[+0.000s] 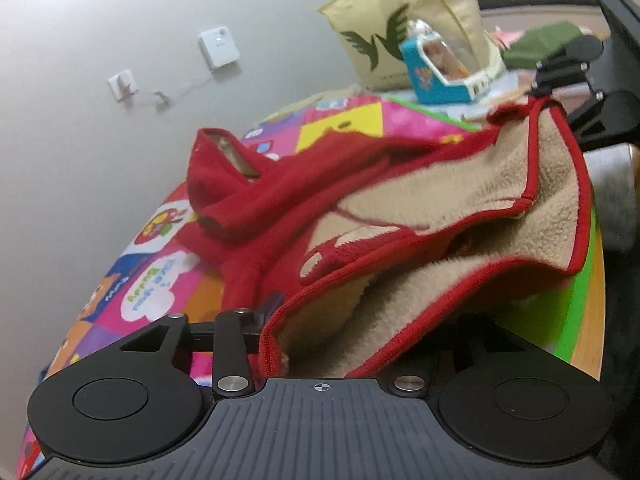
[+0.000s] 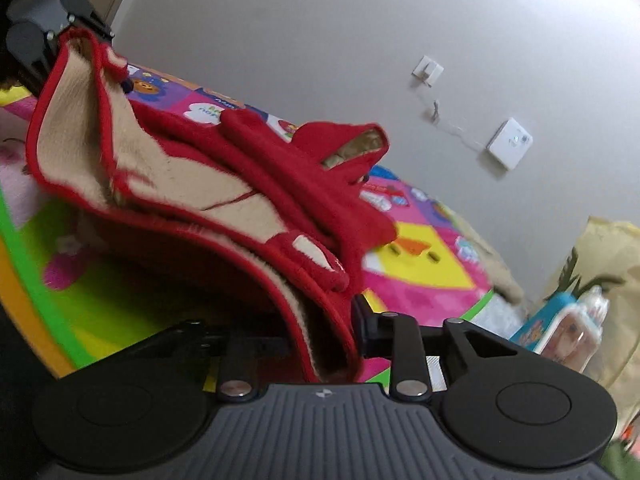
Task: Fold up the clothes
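A small red fleece jacket (image 1: 360, 184) with beige lining lies half lifted over a colourful play mat (image 1: 152, 280). My left gripper (image 1: 276, 344) is shut on the jacket's red-trimmed hem. My right gripper (image 2: 320, 340) is shut on the opposite hem corner of the jacket (image 2: 224, 184). The right gripper also shows in the left wrist view (image 1: 548, 88), pinching the raised far corner. The left gripper shows in the right wrist view (image 2: 76, 28), holding the other raised corner. The hem hangs stretched between both grippers; sleeves and hood rest on the mat.
A cream tote bag (image 1: 408, 12) and a blue toy box (image 1: 436, 68) stand at the mat's far end. A grey wall with a socket (image 1: 124, 84) and a white device (image 1: 218, 48) runs along the mat. A dark green cloth (image 1: 548, 40) lies beyond.
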